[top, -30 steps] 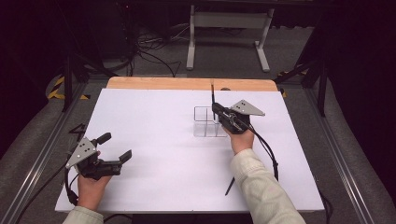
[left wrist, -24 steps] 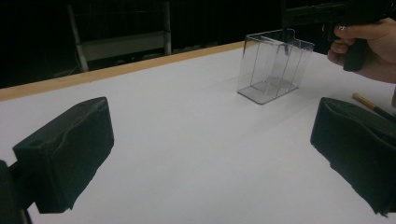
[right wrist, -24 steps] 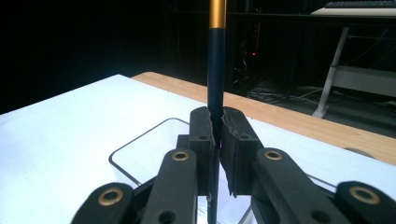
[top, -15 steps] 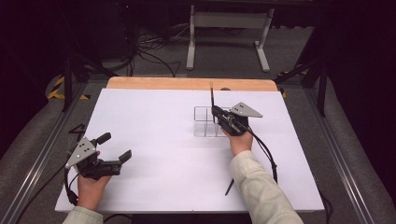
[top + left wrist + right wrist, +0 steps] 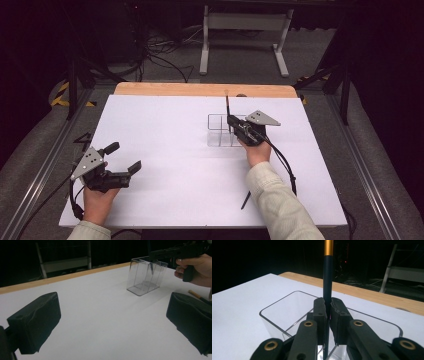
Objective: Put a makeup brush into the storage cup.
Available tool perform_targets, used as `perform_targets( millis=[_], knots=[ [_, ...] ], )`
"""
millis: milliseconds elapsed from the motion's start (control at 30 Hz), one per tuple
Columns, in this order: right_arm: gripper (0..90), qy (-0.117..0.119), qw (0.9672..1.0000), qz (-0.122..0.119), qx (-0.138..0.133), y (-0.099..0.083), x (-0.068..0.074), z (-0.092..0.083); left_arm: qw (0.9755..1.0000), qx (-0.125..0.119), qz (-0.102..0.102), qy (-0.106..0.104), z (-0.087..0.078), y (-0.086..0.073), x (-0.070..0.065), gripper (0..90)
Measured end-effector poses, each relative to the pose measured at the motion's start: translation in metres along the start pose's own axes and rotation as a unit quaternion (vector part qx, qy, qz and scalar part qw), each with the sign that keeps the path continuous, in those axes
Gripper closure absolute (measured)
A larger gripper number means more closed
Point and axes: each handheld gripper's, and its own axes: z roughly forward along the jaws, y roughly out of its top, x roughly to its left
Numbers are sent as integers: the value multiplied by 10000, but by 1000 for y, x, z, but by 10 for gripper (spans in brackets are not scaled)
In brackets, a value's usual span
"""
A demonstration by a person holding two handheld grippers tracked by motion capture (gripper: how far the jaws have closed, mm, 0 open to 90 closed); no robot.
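Here, I lower a dark brush into a clear divided holder on the white counter [image 5: 165, 150].

The clear holder [image 5: 220, 131] stands toward the counter's far right. My right hand-held gripper [image 5: 327, 305] hovers above it, jaws clamped tight on the brush [image 5: 328, 277], which stands upright, gold band on top, lower end dipping inside a compartment. My left hand-held gripper [image 5: 122, 157] rests spread wide and empty near the front left corner, well apart from the work. A second brush [image 5: 245, 200] lies on the counter beside my right sleeve. To do this well, I judge I should keep the shaft vertical, sink it clear of the dividers, and let go only once the tip rests on the holder's floor.
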Motion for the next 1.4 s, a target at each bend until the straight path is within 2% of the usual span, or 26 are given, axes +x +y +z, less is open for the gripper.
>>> perform_targets(
  millis=[267,600,933,1033,1133,1333,1400],
  knots=[
    [828,-28,9999,19,123,-2,0,1,10000,0,10,-12,1,0,0,3],
    [826,-18,9999,2,137,-1,0,1,10000,1,10,-15,1,0,0,3],
    [772,51,9999,-28,148,2,-1,-2,10000,7,9,-21,1,0,0,3],
    [721,136,9998,-45,113,6,-2,-7,10000,11,-2,-14,1,0,0,3],
    [629,248,9996,-76,88,10,-2,-12,10000,9,3,-29,1,0,0,3],
    [334,446,9989,-158,-19,19,-1,-23,10000,13,14,-37,2,0,0,3],
    [278,455,9988,-175,-73,21,0,-27,10000,2,-3,-22,2,0,0,3]
  ],
)
